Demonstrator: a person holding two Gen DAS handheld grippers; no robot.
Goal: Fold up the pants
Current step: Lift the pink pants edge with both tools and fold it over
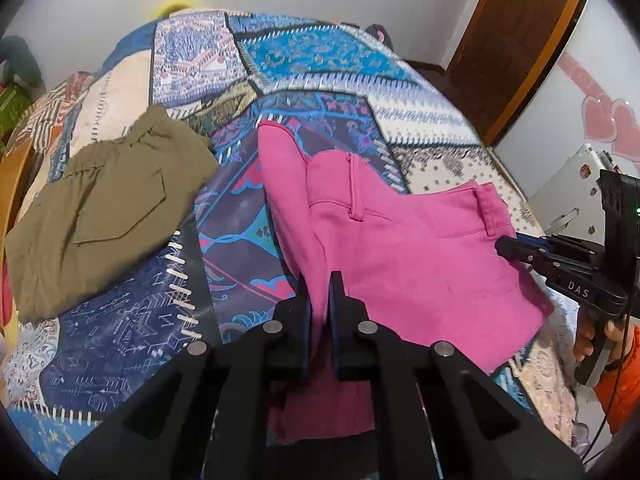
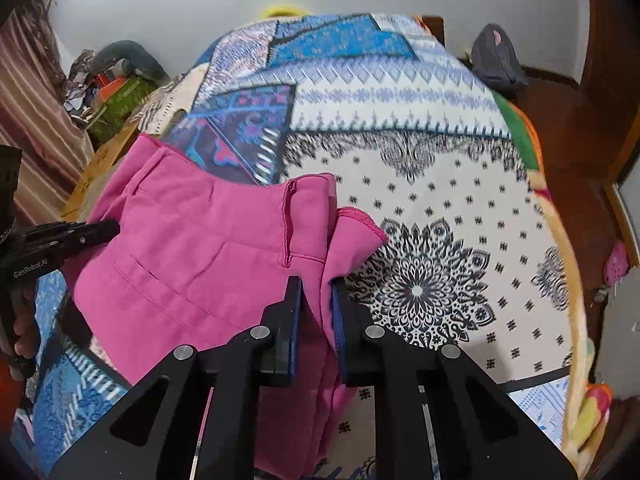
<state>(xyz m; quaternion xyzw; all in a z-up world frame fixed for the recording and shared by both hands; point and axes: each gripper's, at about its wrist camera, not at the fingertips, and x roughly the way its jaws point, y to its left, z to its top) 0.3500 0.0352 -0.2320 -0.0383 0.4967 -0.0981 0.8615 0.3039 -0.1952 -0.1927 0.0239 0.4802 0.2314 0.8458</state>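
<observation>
Pink pants (image 1: 400,256) lie partly folded on a patterned bedspread (image 1: 312,60), waistband toward the right. My left gripper (image 1: 320,284) is shut on a bunched edge of the pink fabric at the pants' left side. My right gripper (image 2: 316,288) is shut on the pants (image 2: 192,248) near the waistband end. In the left wrist view the right gripper (image 1: 508,246) shows at the right edge of the pants. In the right wrist view the left gripper (image 2: 108,228) shows at the far left of the pants.
Folded olive-green pants (image 1: 104,220) lie on the bed to the left. A wooden door (image 1: 516,44) and a white appliance with heart stickers (image 1: 580,184) stand to the right. Boxes and clutter (image 2: 112,92) sit beyond the bed's left side. A dark bag (image 2: 496,60) lies on the floor.
</observation>
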